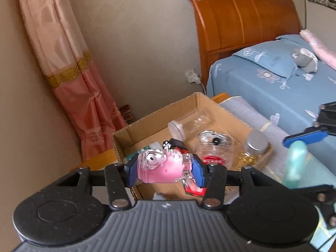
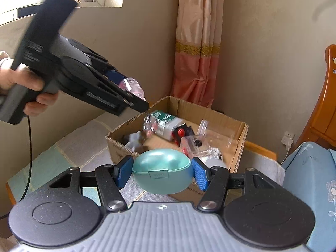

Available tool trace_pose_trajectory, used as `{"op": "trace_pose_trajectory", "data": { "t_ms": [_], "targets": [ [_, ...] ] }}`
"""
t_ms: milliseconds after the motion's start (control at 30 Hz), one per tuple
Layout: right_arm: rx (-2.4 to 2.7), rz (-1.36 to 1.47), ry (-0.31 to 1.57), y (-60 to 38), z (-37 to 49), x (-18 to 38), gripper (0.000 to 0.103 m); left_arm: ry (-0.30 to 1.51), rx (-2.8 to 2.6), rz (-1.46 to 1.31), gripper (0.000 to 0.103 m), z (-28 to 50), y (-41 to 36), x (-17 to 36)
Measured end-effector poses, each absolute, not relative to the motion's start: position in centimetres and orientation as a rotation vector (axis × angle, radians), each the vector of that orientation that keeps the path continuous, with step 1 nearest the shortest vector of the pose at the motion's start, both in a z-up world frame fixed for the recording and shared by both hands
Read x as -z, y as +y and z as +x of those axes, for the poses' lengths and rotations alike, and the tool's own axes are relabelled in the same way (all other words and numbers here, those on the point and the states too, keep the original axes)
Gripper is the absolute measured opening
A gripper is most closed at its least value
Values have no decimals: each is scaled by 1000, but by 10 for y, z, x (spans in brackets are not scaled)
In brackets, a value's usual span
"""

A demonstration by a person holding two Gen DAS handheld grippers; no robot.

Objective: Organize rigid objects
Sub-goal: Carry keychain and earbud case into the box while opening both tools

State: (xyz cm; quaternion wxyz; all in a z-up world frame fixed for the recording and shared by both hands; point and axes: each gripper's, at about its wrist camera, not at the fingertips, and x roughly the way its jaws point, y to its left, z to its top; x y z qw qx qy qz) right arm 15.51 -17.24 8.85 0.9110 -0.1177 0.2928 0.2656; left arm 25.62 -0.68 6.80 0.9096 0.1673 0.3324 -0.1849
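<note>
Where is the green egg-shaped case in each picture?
Left wrist view: the teal egg-shaped case is a blurry shape at the right edge, held in the right tongs.
Right wrist view: low in the middle, gripped between the blue pads.
Shared landmark: the cardboard box behind it.

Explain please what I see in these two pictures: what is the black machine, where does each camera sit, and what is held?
There is no robot. A person holds a handheld claw in each hand, and each claw carries its own camera. The left camera shows the left claw shut on a pink and clear toy. The right camera shows the right claw shut on a teal egg-shaped case, and also a hand holding the left claw. Ahead, an open cardboard box holds clear jars and small items, beside a bed.
</note>
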Motion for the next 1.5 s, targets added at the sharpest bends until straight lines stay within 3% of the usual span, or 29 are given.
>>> {"op": "trace_pose_trajectory", "data": {
  "t_ms": [200,233,267,333,800,1500],
  "targets": [
    [-550,-246,605,-169,166,-93,66,730,356,327,50,280,-3,-46],
    [-551,-248,606,-168,167,-93,66,732,364,315,58,280,-2,-44],
    [-551,-249,608,-167,169,-93,66,737,378,306,75,281,0,-41],
    [-554,-251,612,-166,175,-92,66,720,378,288,97,279,5,-39],
    [-536,-247,650,-147,226,-95,66,699,298,353,98,234,31,-31],
    [-473,-250,801,-93,365,-61,66,597,273,90,102,165,81,-35]
  ]
}}
